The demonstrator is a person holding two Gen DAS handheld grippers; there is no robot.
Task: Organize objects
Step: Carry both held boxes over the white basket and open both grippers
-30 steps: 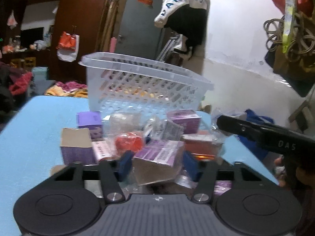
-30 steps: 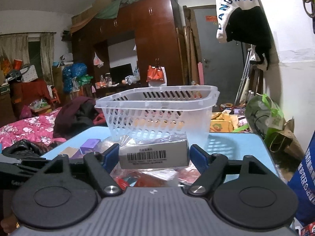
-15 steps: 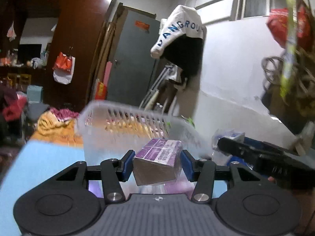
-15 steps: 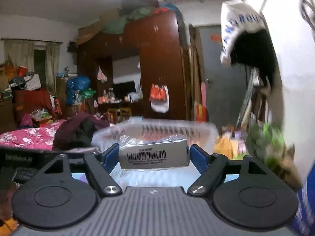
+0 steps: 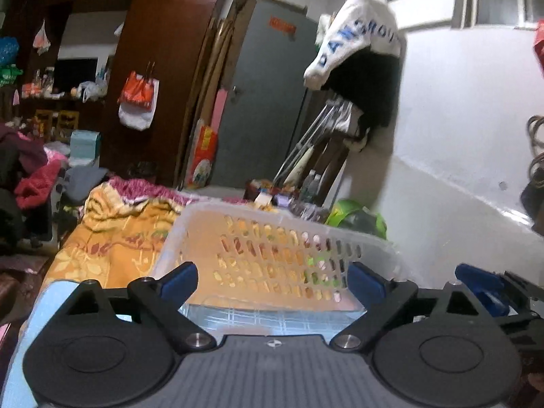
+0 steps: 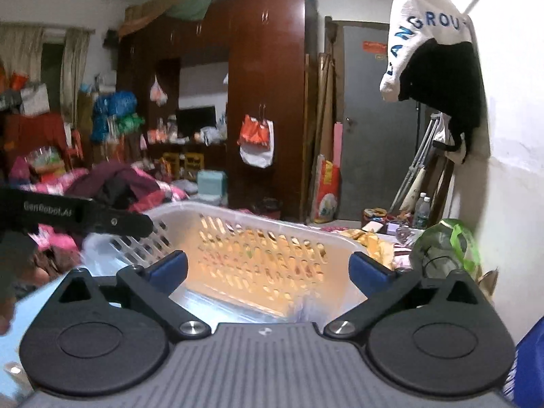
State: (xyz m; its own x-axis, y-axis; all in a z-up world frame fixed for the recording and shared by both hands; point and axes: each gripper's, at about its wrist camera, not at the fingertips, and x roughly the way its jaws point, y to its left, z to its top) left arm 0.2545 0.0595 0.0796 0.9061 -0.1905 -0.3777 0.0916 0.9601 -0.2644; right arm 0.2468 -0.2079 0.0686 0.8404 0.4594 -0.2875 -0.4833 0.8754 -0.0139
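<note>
Two grippers are in play, and both stand with jaws spread wide and nothing between the blue pads. The left gripper [image 5: 272, 280] is poised over the near rim of the white plastic basket [image 5: 272, 234]; the right gripper [image 6: 268, 268] is likewise above the same basket [image 6: 251, 238], just beside its partner, whose black finger crosses the left edge of the right wrist view.

Step in hand, as a judgement: release over the basket. Both tools are empty above the open container, consistent with a drop phase of the organizing cycle. Whether any item lies inside cannot be confirmed; the basket floor shows only a pale grid pattern, partly hidden by the gripper bodies.

Next move, as a judgement: withdraw both grippers clear of the rim, return to the remaining loose objects (none visible at present), align the open jaws around one item each, and close. Keep the two tools apart to avoid finger contact during retreat.

Surface: the basket rests on a light blue table [image 5: 51, 295], visible only at the lower left edge of the left wrist view.

Room: a dark wooden wardrobe [image 6: 265, 85], a grey door [image 6: 377, 129], a white-and-black garment [image 6: 435, 44] hung on the white wall, and a bed with an orange patterned cover [image 5: 115, 238] behind the table.
</note>
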